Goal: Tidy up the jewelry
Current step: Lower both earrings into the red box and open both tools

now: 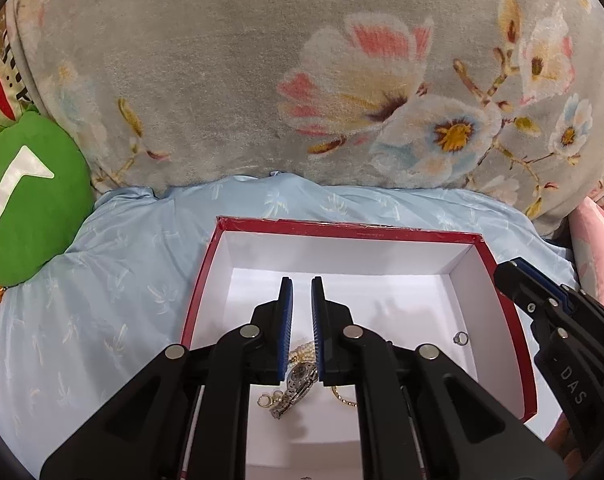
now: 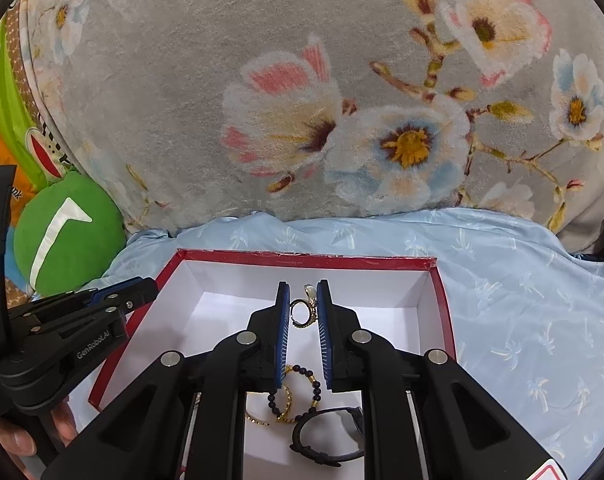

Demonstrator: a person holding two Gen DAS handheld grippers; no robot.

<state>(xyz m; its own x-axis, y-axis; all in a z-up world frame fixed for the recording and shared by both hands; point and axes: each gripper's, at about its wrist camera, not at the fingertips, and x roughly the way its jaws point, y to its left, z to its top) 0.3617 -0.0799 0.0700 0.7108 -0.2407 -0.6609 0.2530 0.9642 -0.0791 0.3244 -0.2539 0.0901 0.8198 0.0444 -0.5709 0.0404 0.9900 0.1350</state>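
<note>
The left wrist view looks down along the left claw [image 1: 302,292] into a red box [image 1: 502,280] with white walls. The box sits on a blue bed sheet [image 1: 101,280]. A big flowery blanket [image 1: 221,80] rises behind it, and a green plush toy [image 1: 25,196] lies at the left. The left claw is squeezed together with nothing in it. Under it, on the box floor, lie a silver watch [image 1: 297,386], a string of pearls [image 1: 302,350] and a bit of gold chain [image 1: 344,398]. A small silver ring [image 1: 460,337] lies by itself near the right wall of the box. The right claw [image 1: 510,276] pokes in over that wall from the right.

The right wrist view looks down along the right claw [image 2: 304,304] at the same box [image 2: 442,300]. This claw is clamped on a gold ring [image 2: 302,314], held up over the far part of the box. The ring stands on edge, with its round opening facing the camera. Right below the claw, on the box floor, are a dark bead bracelet [image 2: 297,388], a gold hoop [image 2: 261,420] and a black band [image 2: 326,436]. The left claw [image 2: 141,286] shows at the left edge, with a hand [image 2: 25,436] under it.

The ring probably just needs to go straight down into the box, and the right claw is the one that has it. Only the right view shows the held ring. Only the left view shows the watch and the pearls.
</note>
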